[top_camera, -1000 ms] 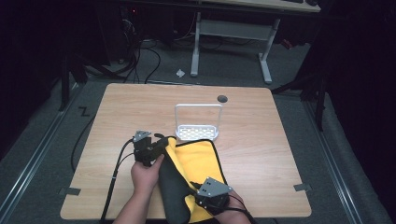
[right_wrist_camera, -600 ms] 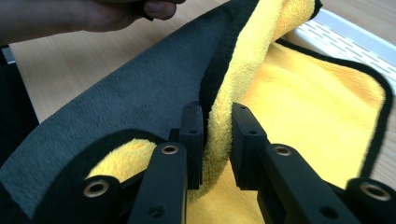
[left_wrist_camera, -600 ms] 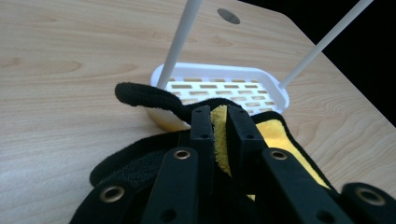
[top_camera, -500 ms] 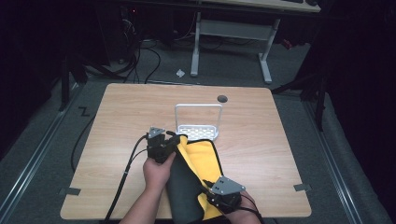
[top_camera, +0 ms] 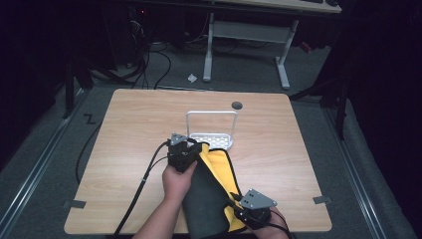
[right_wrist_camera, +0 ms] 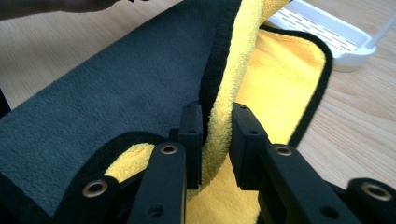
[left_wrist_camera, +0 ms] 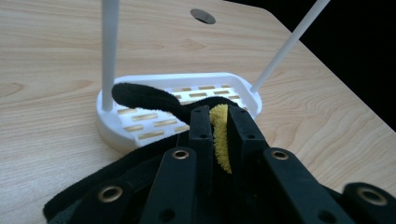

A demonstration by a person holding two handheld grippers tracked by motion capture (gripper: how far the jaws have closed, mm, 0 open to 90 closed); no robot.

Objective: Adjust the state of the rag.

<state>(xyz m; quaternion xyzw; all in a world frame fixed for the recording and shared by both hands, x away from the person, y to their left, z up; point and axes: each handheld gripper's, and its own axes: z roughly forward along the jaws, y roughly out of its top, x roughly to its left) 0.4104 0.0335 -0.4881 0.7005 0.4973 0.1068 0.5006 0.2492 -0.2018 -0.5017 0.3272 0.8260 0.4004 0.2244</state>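
On table [top_camera: 129, 149], both grippers dragged towel [top_camera: 209, 199] twd rack [top_camera: 211, 140].

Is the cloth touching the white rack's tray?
Touching. In the left gripper view the cloth, by its black hem, lies across the rim of the white rack's tray.

We see yellow-and-grey cloth [top_camera: 211, 191] at lower centre of counter [top_camera: 124, 129], left gripper [top_camera: 185, 152] clamped on its upper corner, right gripper [top_camera: 251, 211] on its lower edge; white rack [top_camera: 211, 129] just above cloth.
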